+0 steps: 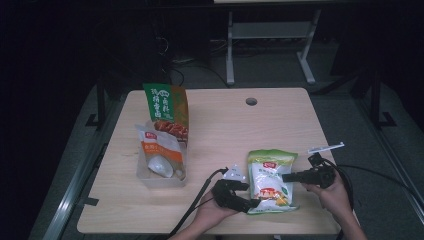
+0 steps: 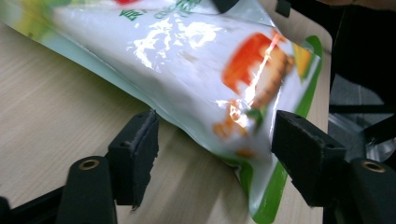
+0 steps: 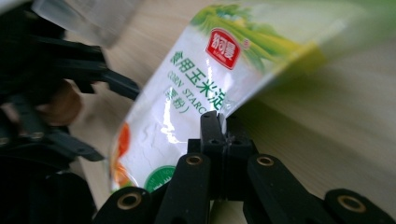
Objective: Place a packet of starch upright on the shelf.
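A white and green corn starch bag (image 1: 270, 175) lies near the table's front edge, right of the middle. My right gripper (image 1: 285, 176) comes in from the right and is shut on the bag's right edge. In the right gripper view, the jaws of the right gripper (image 3: 223, 122) pinch the thin edge of the bag (image 3: 187, 107). My left gripper (image 1: 251, 195) sits at the bag's lower left corner. In the left gripper view, the left gripper (image 2: 215, 135) stands open wide, with that corner of the bag (image 2: 187, 60) between the pads and not pressed.
A clear plastic box (image 1: 150, 179) stands at the left of the table (image 1: 280, 120). It holds a tall green and orange bag (image 1: 167, 107) and a white and orange packet (image 1: 160, 150). A round hole (image 1: 251, 101) sits near the far edge. A white tag (image 1: 325, 148) lies at the right edge.
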Demonstrator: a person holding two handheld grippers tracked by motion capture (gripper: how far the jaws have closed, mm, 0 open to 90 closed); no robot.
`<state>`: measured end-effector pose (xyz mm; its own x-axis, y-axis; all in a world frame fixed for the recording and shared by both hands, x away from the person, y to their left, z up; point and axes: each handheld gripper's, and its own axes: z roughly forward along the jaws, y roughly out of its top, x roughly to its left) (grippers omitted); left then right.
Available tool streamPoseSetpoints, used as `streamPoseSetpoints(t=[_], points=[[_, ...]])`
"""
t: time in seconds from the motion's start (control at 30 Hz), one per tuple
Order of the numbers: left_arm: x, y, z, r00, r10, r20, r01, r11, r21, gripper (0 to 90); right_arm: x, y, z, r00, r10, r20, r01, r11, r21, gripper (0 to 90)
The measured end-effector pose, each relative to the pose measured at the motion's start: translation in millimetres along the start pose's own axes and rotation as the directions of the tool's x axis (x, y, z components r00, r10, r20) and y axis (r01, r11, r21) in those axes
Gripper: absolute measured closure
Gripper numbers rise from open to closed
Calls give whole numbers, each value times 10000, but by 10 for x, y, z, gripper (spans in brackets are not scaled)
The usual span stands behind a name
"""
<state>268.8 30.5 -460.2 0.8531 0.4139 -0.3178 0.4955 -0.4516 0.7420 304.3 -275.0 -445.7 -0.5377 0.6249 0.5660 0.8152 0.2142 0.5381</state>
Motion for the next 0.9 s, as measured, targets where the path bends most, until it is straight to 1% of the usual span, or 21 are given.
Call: streamPoseSetpoints(t=[0.03,0.07,0.13,0.17,0.2,0.27,0.3,0.33,0.37,0.43,0.47,0.53,0.57,0.6,0.67,0.8,0.83,0.87,0.9], points=[[22,6,-11,10000,-90,-28,89,9999,-65,297,39,15,-15,9999,-133,-92,131,9997,-191,892],[42,11,-20,9994,-336,63,337,9993,-162,288,83,32,-28,9990,-433,-109,430,9985,-327,892],[103,25,-39,9983,-557,182,562,9980,-280,281,191,69,-52,9957,-919,-128,912,9946,-493,893],[117,29,-46,9976,-648,261,656,9974,-302,274,258,91,-68,9930,-1170,-155,1160,9916,-579,893],[136,35,-56,9962,-792,368,804,9962,-338,270,294,102,-73,9903,-1385,-97,1377,9885,-623,893],[159,47,-69,9934,-998,566,1029,9932,-552,274,376,128,-86,9845,-1753,43,1751,9818,-739,894],[174,54,-81,9920,-1031,727,1079,9919,-662,285,402,138,-91,9824,-1868,55,1866,9789,-827,895],[185,58,-87,9906,-1056,874,1122,9909,-739,306,431,148,-98,9803,-1973,64,1970,9758,-948,895],[198,64,-95,9877,-1087,1121,1184,9894,-838,345,449,152,-101,9797,-2004,47,1999,9746,-1005,895],[211,70,-113,9842,-1298,1200,1421,9848,-996,415,495,164,-103,9767,-2146,72,2139,9696,-1188,895],[231,77,-135,9836,-1332,1215,1477,9818,-1192,458,509,169,-106,9752,-2211,109,2207,9672,-1257,895],[247,99,-190,9844,-1333,1152,1499,9773,-1498,559,554,187,-125,9717,-2356,178,2355,9597,-1531,895],[246,114,-210,9868,-1220,1063,1381,9774,-1601,596,583,197,-136,9706,-2396,220,2399,9567,-1649,895],[234,142,-245,9901,-1107,862,1243,9771,-1729,625,601,208,-141,9683,-2484,255,2490,9522,-1772,895],[223,188,-300,9952,-854,476,929,9775,-1895,683,682,248,-151,9608,-2741,407,2767,9408,-1958,895],[225,241,-386,9980,-617,-106,581,9760,-2097,729,804,310,-122,9454,-3171,747,3258,9197,-2192,895],[228,246,-408,9982,-536,-262,468,9760,-2127,735,818,322,-104,9431,-3234,769,3325,9164,-2228,894],[228,246,-432,9980,-454,-449,350,9768,-2111,739,827,327,-84,9416,-3279,761,3366,9148,-2233,893],[226,242,-450,9974,-365,-630,228,9783,-2058,742,832,326,-62,9383,-3357,827,3457,9116,-2224,891]])
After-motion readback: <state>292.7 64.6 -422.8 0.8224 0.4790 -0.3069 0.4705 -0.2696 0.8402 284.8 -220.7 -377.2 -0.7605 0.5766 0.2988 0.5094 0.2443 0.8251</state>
